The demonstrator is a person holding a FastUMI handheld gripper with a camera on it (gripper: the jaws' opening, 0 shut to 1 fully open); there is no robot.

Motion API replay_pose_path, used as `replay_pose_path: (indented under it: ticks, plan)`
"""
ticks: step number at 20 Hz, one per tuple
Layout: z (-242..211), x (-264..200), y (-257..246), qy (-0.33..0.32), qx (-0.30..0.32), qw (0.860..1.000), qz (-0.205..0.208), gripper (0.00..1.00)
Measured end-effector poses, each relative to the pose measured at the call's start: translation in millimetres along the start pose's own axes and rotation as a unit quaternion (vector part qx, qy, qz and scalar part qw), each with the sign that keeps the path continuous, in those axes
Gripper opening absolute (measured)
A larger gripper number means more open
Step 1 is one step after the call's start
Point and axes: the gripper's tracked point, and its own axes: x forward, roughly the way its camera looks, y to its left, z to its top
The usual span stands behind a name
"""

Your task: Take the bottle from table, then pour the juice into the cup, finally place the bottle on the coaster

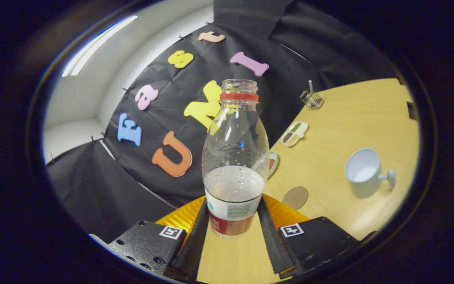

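Gripper view shows the bottle [235, 157] standing between our two fingers [268, 232]; both fingers press on its lower part, one on each side of the label, so our gripper [233, 232] is clenched on the bottle; the bottle has no cap, and some clear juice sits low inside it; its long axis runs straight up away from the fingers, with the open mouth at the far end; the whole view is tipped, so the table [329, 173] slopes; we cannot tell if the bottle's bottom touches the table or is just lifted off it.

We see the cup [365, 171] off to the right of the fingers, well apart from the bottle, near the table's right edge; its open mouth faces up and its handle points away from the bottle; the round coaster [294, 197] lies flat on the table between the bottle and the cup, just beside the right finger.

We think the next move is to carry the bottle right, past the coaster, and tip its mouth over the cup.
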Motion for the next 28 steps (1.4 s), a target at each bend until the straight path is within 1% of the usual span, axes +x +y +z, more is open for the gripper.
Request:
replay_pose_path:
  ticks: [1,3,4,6,9,10,14,15,17,21,25,28]
  plan:
    - [-6.7,-3.3,-0.2,0.001,-0.031,0.999,-0.009,0.75]
    - [-16.2,-12.7,-5.9,0.004,-0.101,0.994,-0.037,0.75]
    - [-21.2,-16.0,-10.6,0.009,-0.144,0.988,-0.054,0.75]
    - [-22.2,-23.1,-15.3,0.006,-0.222,0.972,-0.074,0.76]
    - [-17.1,-28.6,-10.7,-0.019,-0.301,0.949,-0.095,0.76]
    - [-14.3,-28.1,-7.2,-0.029,-0.316,0.943,-0.098,0.76]
    - [-1.3,-16.3,-1.2,-0.060,-0.354,0.927,-0.111,0.76]
    - [1.4,-11.8,-2.0,-0.063,-0.358,0.925,-0.112,0.76]
    - [6.6,4.0,-1.5,-0.066,-0.367,0.921,-0.111,0.76]
    - [19.2,38.8,-8.5,-0.065,-0.403,0.905,-0.118,0.76]
    - [22.9,75.9,-18.4,-0.056,-0.413,0.902,-0.114,0.76]
    - [16.5,105.0,-24.1,-0.046,-0.412,0.903,-0.108,0.76]
